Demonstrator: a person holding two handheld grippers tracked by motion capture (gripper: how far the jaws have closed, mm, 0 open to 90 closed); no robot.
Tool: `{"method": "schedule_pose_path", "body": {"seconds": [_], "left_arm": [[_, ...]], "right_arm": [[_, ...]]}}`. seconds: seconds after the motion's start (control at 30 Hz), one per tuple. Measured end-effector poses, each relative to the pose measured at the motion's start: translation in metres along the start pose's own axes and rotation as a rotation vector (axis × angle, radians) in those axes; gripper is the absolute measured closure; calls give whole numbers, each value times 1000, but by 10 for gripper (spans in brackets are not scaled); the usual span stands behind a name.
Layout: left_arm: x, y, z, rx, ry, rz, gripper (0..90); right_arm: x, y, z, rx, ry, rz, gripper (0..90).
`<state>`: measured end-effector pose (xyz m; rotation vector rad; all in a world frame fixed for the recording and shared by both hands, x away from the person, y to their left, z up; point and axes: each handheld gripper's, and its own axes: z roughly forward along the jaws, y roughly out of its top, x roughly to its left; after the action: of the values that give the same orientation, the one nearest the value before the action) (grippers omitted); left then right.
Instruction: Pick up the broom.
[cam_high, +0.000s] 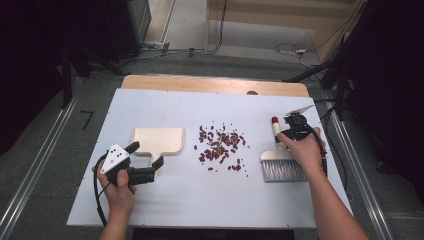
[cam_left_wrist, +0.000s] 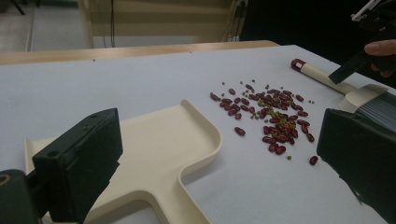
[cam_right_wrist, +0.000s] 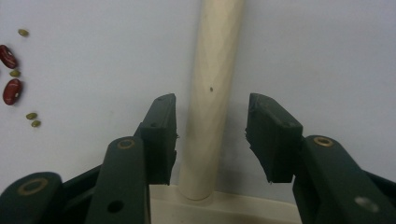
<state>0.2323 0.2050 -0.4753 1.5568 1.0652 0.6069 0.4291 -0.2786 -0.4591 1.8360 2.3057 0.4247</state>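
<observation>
The right gripper (cam_right_wrist: 212, 135) stands partly open, its 2 black jaws straddling the cream round handle of the brush (cam_right_wrist: 212, 79); the left pad seems just short of touching it, a gap shows at the right pad, so nothing is grasped. The brush's grey bristles (cam_high: 282, 170) lie at right of the high view, near the white table's (cam_high: 165, 205) right edge. The left gripper (cam_left_wrist: 219, 163) is released wide around the cream plastic dustpan's (cam_left_wrist: 154, 144) handle; scattered red and green beans (cam_high: 221, 147) lie centre, bare table all round.
</observation>
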Motion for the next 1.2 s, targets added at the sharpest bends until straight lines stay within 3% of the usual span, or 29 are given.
{"method": "schedule_pose_path", "body": {"seconds": [0.07, 0.13, 0.37, 0.53, 0.6, 0.63, 0.67, 0.77, 0.83, 0.87, 0.9, 0.93, 0.97, 1.03, 1.07, 1.1, 1.17, 1.2], "left_arm": [[-1, 0, 1, 1, -1, 2, 6], [-2, 0, 1, 3, -1, 4, 6], [-2, 1, 3, 10, 7, -1, 7], [-4, 2, 3, 10, 3, 8, 7], [-3, 2, 3, 6, 4, 5, 7], [-3, 2, 3, 8, 2, 5, 7], [-3, 2, 4, 8, 2, 4, 6], [-3, 2, 5, 11, 1, 2, 7], [-3, 3, 5, 14, -3, 1, 7], [-4, 3, 6, 13, -6, -1, 7], [-5, 4, 6, 12, -5, 1, 7], [-6, 4, 7, 13, -9, 2, 7], [-7, 5, 7, 13, -13, 3, 7], [-11, 7, 8, 12, -16, 7, 7], [-13, 8, 9, 15, -17, 14, 7], [-14, 9, 10, 18, -20, 12, 7], [-18, 12, 10, 8, -31, 5, 8], [-20, 13, 10, 6, -41, 4, 8]], "right_arm": [[0, 0, 5, 22, -12, 12, 556], [0, -1, 9, 45, 6, 29, 592], [6, 0, 11, 53, -50, 29, 664], [-4, -3, 10, 2, 16, 96, 696], [-7, -11, 9, -68, 31, 74, 697], [-7, -11, 9, -68, 31, 74, 697], [-8, -17, 6, -141, 54, 62, 697], [-13, -24, 1, -213, 111, 61, 697], [-23, -36, -11, -344, 193, 72, 697], [-23, -36, -11, -344, 193, 72, 697], [-25, -40, -15, -386, 218, 86, 697], [-30, -49, -23, -489, 260, 65, 698], [-30, -49, -23, -489, 260, 65, 698], [-30, -57, -32, -572, 279, 51, 698], [-30, -62, -36, -617, 297, 33, 698], [-28, -70, -43, -703, 321, 33, 698], [-27, -73, -47, -730, 327, 30, 698], [-25, -80, -53, -813, 369, 15, 698]]}}
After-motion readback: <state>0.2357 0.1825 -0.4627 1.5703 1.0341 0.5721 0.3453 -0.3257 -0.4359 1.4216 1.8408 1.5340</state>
